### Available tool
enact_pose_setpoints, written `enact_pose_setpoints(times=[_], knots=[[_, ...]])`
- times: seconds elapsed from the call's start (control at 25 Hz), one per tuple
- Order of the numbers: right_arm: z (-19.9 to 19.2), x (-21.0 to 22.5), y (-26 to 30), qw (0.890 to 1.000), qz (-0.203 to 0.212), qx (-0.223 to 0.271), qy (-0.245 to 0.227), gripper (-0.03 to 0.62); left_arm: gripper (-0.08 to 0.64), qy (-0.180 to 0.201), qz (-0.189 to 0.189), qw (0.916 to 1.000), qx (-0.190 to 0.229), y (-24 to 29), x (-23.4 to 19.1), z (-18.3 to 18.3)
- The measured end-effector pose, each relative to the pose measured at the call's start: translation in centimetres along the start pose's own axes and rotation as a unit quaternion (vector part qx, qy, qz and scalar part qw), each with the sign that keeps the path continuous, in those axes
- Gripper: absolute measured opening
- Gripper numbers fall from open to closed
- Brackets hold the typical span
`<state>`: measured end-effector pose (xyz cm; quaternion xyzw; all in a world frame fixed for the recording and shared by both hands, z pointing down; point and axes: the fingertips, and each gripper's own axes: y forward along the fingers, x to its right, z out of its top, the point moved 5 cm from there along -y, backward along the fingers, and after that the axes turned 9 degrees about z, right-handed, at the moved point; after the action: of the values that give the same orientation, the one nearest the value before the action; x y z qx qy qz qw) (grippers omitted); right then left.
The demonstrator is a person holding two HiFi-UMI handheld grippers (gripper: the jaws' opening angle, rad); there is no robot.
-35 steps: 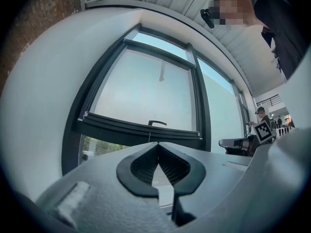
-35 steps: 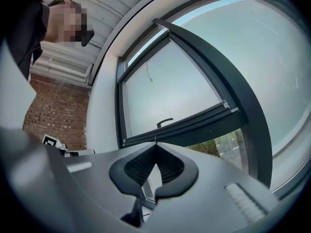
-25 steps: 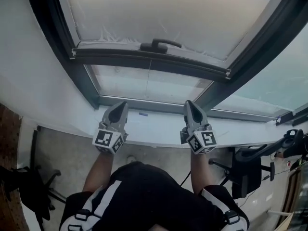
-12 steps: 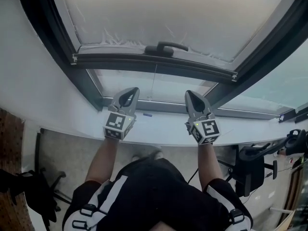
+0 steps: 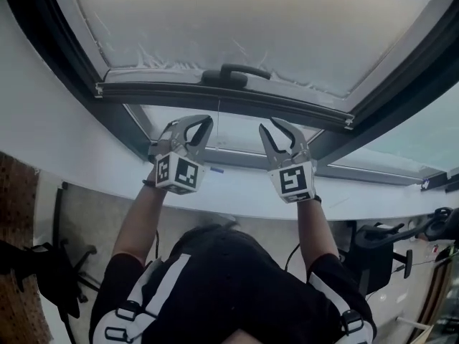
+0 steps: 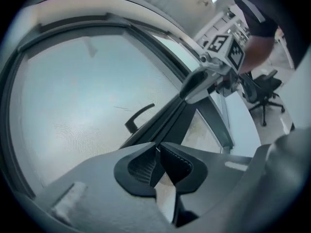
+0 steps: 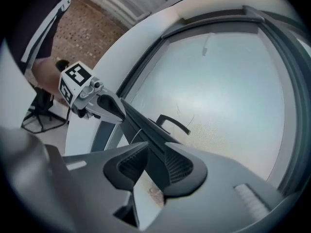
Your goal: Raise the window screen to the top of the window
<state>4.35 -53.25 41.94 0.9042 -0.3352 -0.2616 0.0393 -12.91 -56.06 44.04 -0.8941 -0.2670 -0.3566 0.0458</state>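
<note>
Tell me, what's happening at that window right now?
Left gripper shut, empty. Right gripper fingers just opening, screen bar lined up between them, ungripped. Window screen not yet raised. Nothing blocking seen.

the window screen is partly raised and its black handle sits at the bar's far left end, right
No: the head view shows the black handle near the middle of the bottom bar, not its left end. The window screen is indeed only partly raised.

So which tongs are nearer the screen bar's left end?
Left. Left tongs sit below the bar left of the handle; right tongs, jaws just opening and empty, sit right of it.
</note>
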Motion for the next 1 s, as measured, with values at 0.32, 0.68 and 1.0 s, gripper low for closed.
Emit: enact_pose_setpoints(times=[0.32,0.68,1.0], knots=[[-1.1,-0.9,3.3,0.98,0.013,-0.105,-0.165,0.259,0.197,0.149,-0.032,0.9857,-0.072,3.0,-0.2,-1.7],[-2.1,-1.4,6.1,0.956,-0.012,-0.187,-0.224,0.29,0.206,0.238,-0.055,0.967,-0.072,3.7,-0.9,-1.5],[-2.2,-1.5,7.1,0.942,-0.01,-0.215,-0.258,0.288,0.204,0.278,-0.048,0.9563,-0.077,4.7,-1.3,-2.1]])
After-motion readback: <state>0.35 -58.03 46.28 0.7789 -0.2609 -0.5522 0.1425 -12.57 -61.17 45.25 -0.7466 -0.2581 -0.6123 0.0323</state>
